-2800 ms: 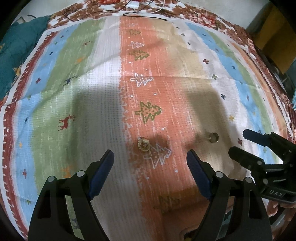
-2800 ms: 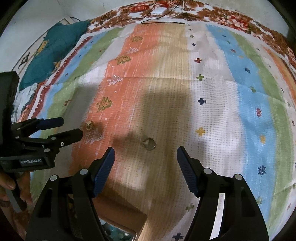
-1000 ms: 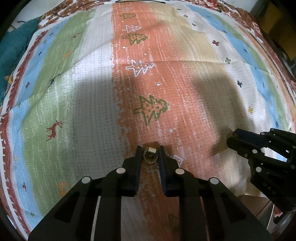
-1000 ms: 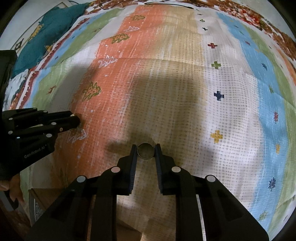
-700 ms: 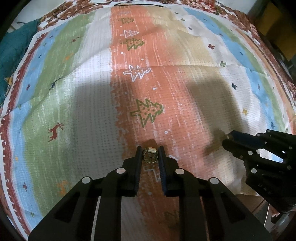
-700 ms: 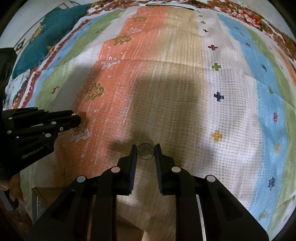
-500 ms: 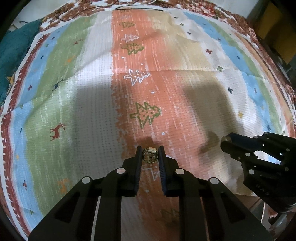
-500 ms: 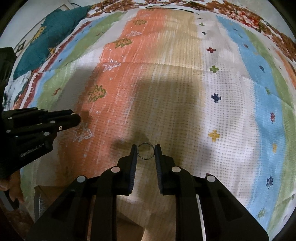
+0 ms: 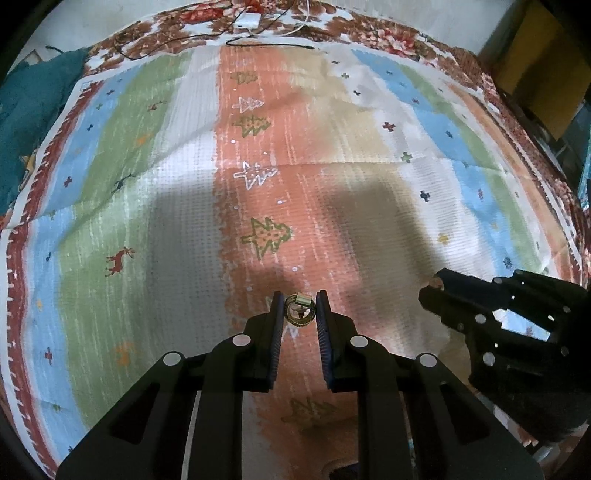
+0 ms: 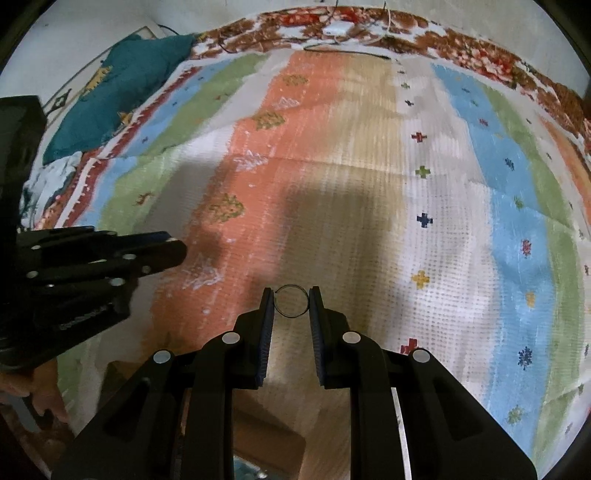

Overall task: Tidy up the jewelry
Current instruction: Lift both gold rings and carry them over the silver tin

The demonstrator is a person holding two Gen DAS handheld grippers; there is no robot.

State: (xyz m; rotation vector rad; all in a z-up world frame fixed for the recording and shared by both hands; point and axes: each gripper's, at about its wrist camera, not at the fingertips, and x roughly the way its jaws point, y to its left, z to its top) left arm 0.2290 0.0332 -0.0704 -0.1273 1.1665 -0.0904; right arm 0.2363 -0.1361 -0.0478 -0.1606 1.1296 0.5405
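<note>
My left gripper (image 9: 300, 308) is shut on a gold ring with a pale stone (image 9: 300, 313) and holds it above the striped cloth (image 9: 184, 240). My right gripper (image 10: 291, 301) is shut on a thin plain ring (image 10: 291, 301), also lifted off the cloth (image 10: 369, 221). The right gripper shows at the right of the left wrist view (image 9: 432, 291), and the left gripper at the left of the right wrist view (image 10: 177, 251).
A teal cushion (image 10: 125, 92) lies at the far left beside the cloth. A white charger with cables (image 9: 245, 23) lies at the far edge. A brown box (image 10: 258, 435) shows below the right gripper, near the front.
Both grippers closed on their rings on the cloth, then lifted and drew back with them; more of the cloth's far edge shows now.
</note>
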